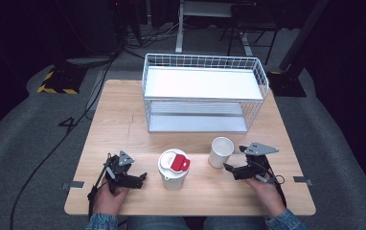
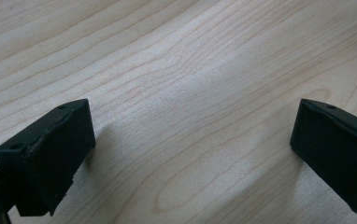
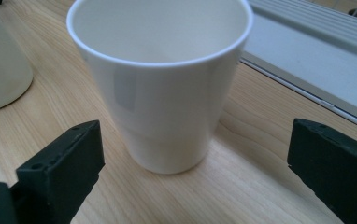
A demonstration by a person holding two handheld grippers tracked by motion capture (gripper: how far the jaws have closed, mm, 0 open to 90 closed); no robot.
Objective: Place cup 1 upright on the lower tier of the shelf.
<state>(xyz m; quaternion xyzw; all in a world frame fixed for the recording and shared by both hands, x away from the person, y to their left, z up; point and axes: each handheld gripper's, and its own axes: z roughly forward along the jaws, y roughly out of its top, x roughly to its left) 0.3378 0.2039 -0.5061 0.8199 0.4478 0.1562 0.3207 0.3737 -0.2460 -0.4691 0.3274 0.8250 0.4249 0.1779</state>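
A plain white cup stands upright and open-topped on the wooden table, its glossy wall tapering toward the base, nothing visible inside. It sits just in front of the wire shelf rack. Left of it stands a second white cup, capped with a white lid bearing a red tab.

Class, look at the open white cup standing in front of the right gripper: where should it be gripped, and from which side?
Probably across the white cup at its lower wall, approached level from the person's side. It stands upright and tapers toward the base, so the open right gripper, already facing it with jaws either side, would fit there. The lidded cup stands apart.
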